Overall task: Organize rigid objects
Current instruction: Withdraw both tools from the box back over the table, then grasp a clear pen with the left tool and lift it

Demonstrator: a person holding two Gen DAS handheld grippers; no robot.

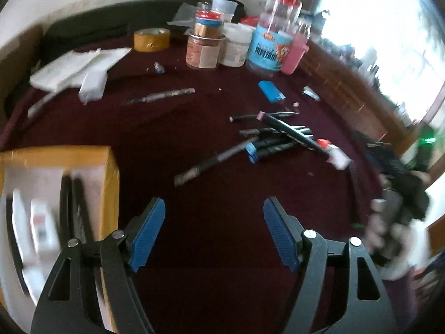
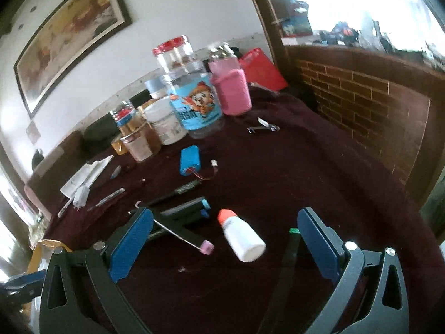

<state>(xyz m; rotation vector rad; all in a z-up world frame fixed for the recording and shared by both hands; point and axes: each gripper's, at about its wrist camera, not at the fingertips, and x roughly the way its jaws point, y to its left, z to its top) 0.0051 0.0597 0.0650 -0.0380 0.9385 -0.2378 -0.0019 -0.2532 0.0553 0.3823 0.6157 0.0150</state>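
Dark maroon cloth (image 2: 278,172) covers the table in front of you, with a brick wall to the right and a cluster of jars at the far edge. Your right gripper (image 2: 225,239) hovers low over the cloth with its blue-padded jaws wide apart and empty; between them lies a small white bottle with an orange cap (image 2: 241,239), on its side, cap pointing away from you. It looks like light, stiff plastic, smooth and round, so it will likely roll or squirt out of a weak pinch; take it across the middle of the white body, not the narrow cap. Just left of it is a thin rod with a pink tip (image 2: 183,236), and beyond that a loose heap of dark pens and markers (image 2: 178,208), slim and hard, probably easiest to lift one at a time at mid-length. Farther back rests a blue battery pack (image 2: 189,160) with trailing wires; hold its body, not the wires. Your left gripper (image 1: 214,231) also hangs with jaws apart and nothing between them, beside an open cardboard box (image 1: 108,167) at its left, seemingly the place for collected items.
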